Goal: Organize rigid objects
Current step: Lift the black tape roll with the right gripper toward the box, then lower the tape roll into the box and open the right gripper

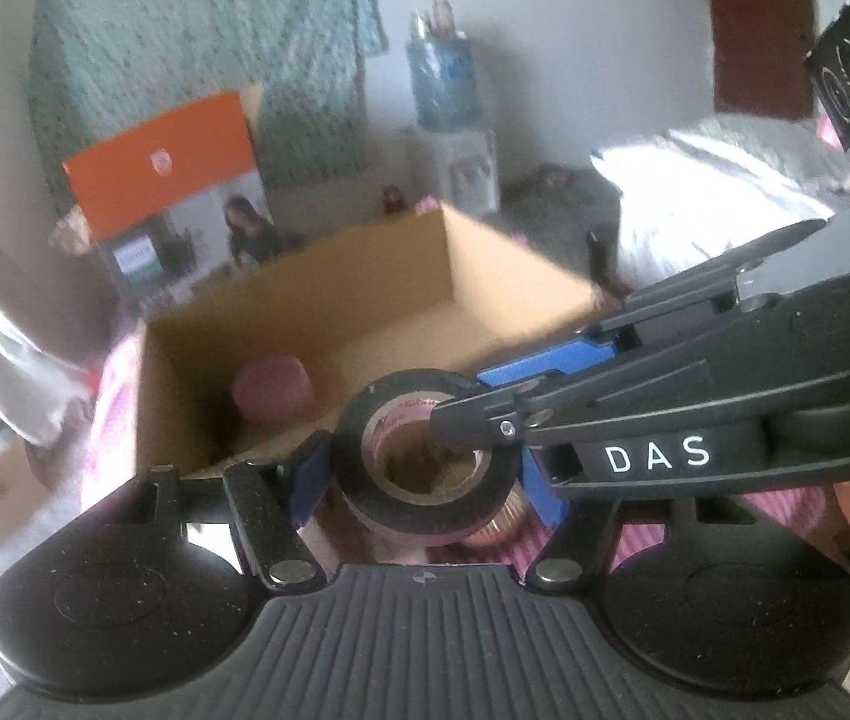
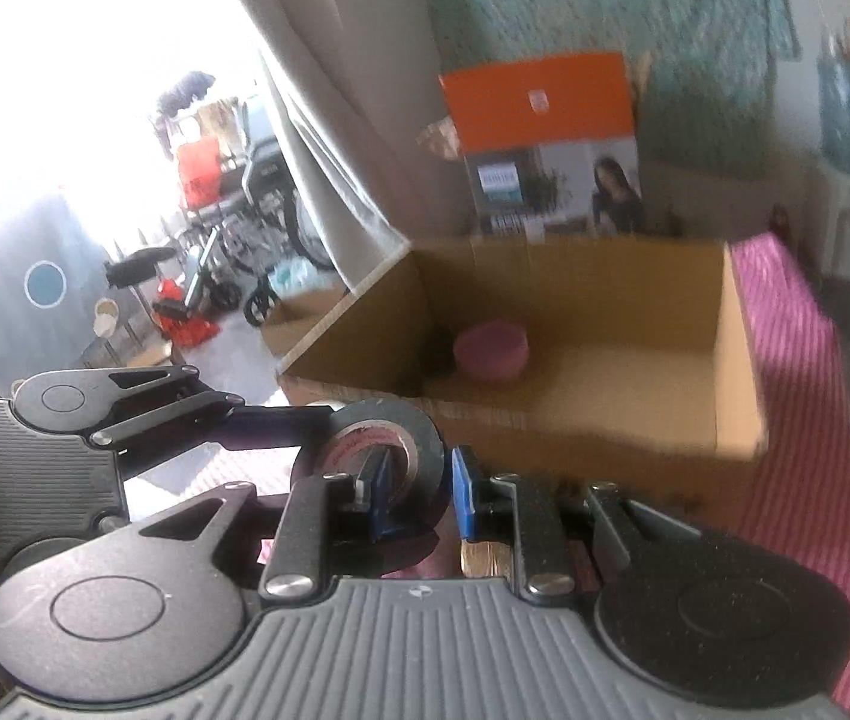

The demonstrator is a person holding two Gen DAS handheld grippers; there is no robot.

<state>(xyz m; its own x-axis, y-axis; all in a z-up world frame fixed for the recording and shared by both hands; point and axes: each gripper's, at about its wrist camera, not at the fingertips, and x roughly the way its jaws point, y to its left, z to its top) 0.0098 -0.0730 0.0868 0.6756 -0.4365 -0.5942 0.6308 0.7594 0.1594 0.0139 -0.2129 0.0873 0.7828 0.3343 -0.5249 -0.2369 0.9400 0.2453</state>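
you hold the black tape roll [image 1: 425, 456] with both grippers so it won't drop: the left gripper [image 1: 422, 468] squeezes its outside, the right gripper [image 2: 419, 489] pinches its wall, just before the cardboard box's [image 2: 736, 360] near edge, pink cup [image 2: 490, 351] inside

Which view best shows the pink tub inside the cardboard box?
The right wrist view: the pink tub sits unobstructed on the floor of the cardboard box. In the left wrist view, the box's near wall partly hides it.
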